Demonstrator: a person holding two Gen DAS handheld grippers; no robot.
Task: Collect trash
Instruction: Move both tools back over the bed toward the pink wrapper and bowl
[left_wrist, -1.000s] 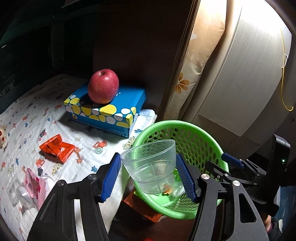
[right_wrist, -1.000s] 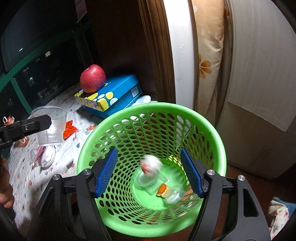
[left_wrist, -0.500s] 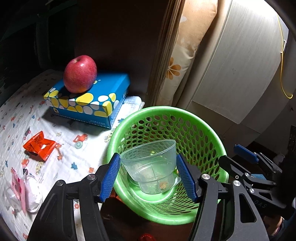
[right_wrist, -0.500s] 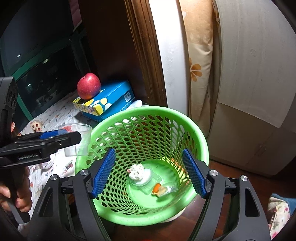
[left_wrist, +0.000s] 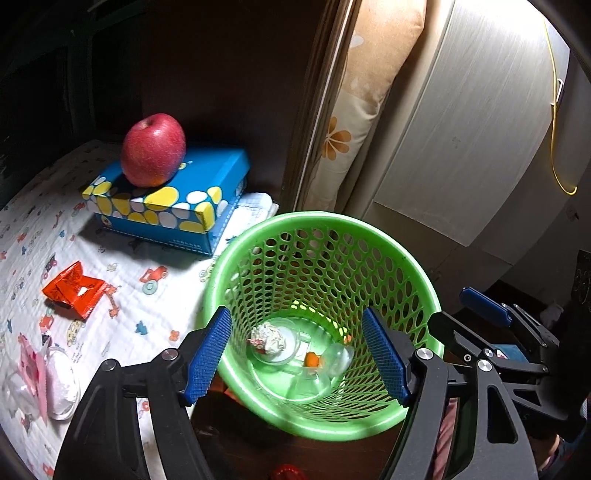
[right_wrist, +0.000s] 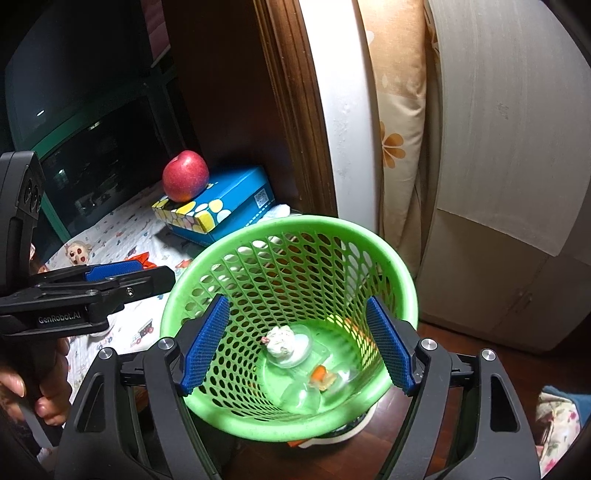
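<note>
Dim room corner: patterned cloth on the tabletop (left_wrist: 122, 295), wood floor under the bin, pale cabinet (left_wrist: 461, 140) behind.

Near: left tongs (left_wrist: 295, 354) open, nothing btwn the blue pads. Jaws have just been opening; the clear cup they held half a sec ago is gone from them, so it's been released. Cup (left_wrist: 310, 384) now looks to be the clear shape lying at the bottom of the green basket (left_wrist: 406, 280), w/ a crumpled wad (left_wrist: 267, 338) on a clear lid and an orange scrap (left_wrist: 313, 359). Clear on clear, hard to separate exactly.

Right tongs (right_wrist: 297, 343) also open and empty, jaws have been widening too; they hang over the basket mouth, not touching the rim afaict. In the left view they show at 3 o'clock of the basket.

Meaning: one more item binned, both tongs free for the next pick.

Farther, still on the cloth: white/pink wrappers (left_wrist: 40, 380) at 9 o'clock of the basket, red wrapper (left_wrist: 74, 291) at 10 o'clock. Likely next targets, left side closer.

Farthest: blue tissue box (left_wrist: 170, 199) at 11 o'clock w/ an apple (left_wrist: 153, 149) on top. Prob not trash. Small doll (right_wrist: 78, 253) on the cloth in right view, same.
</note>
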